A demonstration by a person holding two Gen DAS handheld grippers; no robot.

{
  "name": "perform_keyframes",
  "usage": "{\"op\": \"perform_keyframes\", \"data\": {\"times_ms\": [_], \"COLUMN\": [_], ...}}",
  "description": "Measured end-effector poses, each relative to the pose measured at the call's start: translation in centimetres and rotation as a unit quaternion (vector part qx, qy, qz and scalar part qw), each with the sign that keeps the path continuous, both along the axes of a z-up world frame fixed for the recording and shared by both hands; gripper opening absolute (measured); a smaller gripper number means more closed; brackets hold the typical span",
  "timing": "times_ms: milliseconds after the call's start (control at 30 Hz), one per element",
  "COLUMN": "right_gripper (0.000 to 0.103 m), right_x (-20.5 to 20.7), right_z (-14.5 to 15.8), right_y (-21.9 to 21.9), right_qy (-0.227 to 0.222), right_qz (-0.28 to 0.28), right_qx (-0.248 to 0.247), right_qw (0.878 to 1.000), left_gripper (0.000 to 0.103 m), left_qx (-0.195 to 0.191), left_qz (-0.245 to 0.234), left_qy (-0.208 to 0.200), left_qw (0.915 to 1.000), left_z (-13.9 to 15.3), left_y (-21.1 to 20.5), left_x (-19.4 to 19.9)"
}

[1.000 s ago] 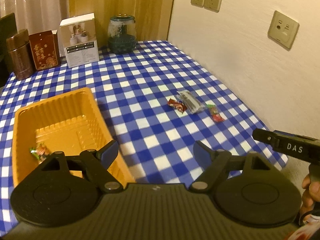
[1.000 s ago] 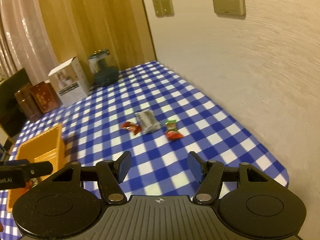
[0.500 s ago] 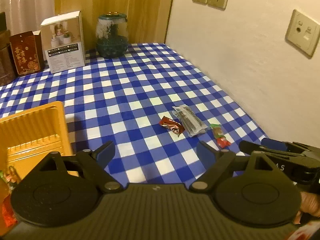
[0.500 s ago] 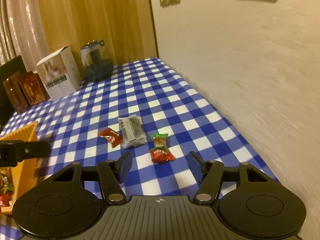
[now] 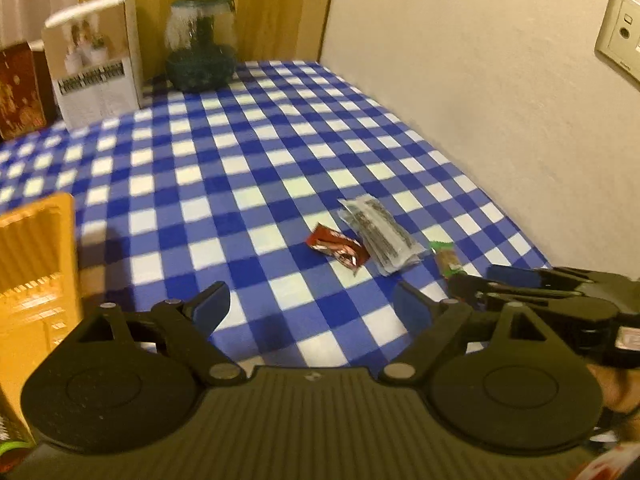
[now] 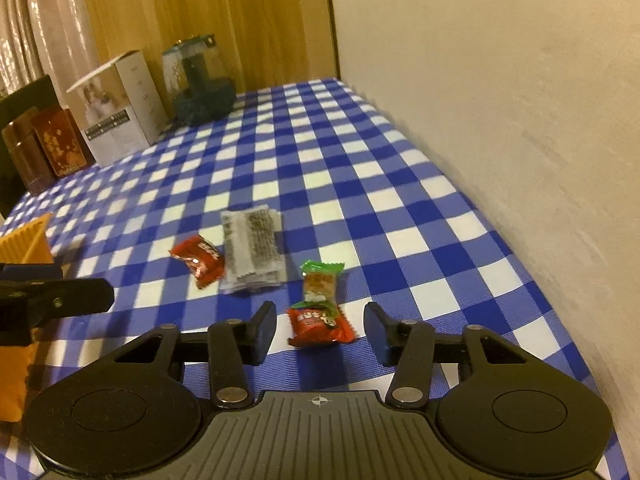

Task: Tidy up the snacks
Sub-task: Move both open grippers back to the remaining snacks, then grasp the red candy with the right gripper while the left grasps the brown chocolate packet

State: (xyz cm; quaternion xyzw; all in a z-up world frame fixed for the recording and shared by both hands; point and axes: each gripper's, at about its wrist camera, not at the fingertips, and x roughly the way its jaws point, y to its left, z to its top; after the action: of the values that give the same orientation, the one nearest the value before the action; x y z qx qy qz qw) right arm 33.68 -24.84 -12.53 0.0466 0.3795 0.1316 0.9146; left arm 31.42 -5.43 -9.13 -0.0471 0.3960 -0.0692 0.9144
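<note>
Several snacks lie on the blue checked tablecloth [image 6: 360, 184]: a red-and-green candy [image 6: 320, 320], a green-ended bar [image 6: 319, 282], a clear grey packet [image 6: 252, 254] and a red wrapper [image 6: 198, 262]. My right gripper [image 6: 320, 330] is open, low over the cloth, its fingers either side of the red-and-green candy. My left gripper [image 5: 312, 304] is open and empty, short of the red wrapper [image 5: 338, 246] and grey packet [image 5: 378, 236]. The orange tray [image 5: 36, 264] is at the left.
A white box [image 5: 96, 64], a dark glass jar [image 5: 200, 48] and brown tins [image 6: 44, 148] stand along the back. A wall [image 5: 480, 100] runs along the table's right edge. The right gripper's fingers [image 5: 520, 280] show in the left wrist view.
Both grippers moved forward and right toward the snacks. The right gripper dropped lower, so the red-and-green candy now lies between its fingers. The tray slid out to the left of both views.
</note>
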Motion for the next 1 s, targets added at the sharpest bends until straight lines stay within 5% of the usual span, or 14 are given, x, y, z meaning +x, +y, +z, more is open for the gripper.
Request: {"op": "perform_keyframes", "data": {"times_ms": [467,833,1000], "right_gripper": [0.023,0.022,0.022], "right_x": [0.1,-0.8,-0.5], "right_z": [-0.7,1.6,2.0], "right_y": [1.4,-0.1,-0.8], "right_qy": [0.001,-0.027,-0.031], "right_qz": [0.026,-0.031,-0.050], "right_qx": [-0.050,-0.024,-0.012], "right_qw": [0.998,0.999,0.998], "left_gripper": [0.087,0.087,0.079], "left_qx": [-0.007,-0.008,0.007], "left_qz": [0.002,-0.008,-0.014], "left_qy": [0.010,0.009,0.012], "left_qw": [0.9999,0.9999,0.9998], "left_z": [-0.8,-1.4,-1.6], "left_y": [0.0,-0.7,-1.2], "left_x": [0.7,1.9,3.7]}}
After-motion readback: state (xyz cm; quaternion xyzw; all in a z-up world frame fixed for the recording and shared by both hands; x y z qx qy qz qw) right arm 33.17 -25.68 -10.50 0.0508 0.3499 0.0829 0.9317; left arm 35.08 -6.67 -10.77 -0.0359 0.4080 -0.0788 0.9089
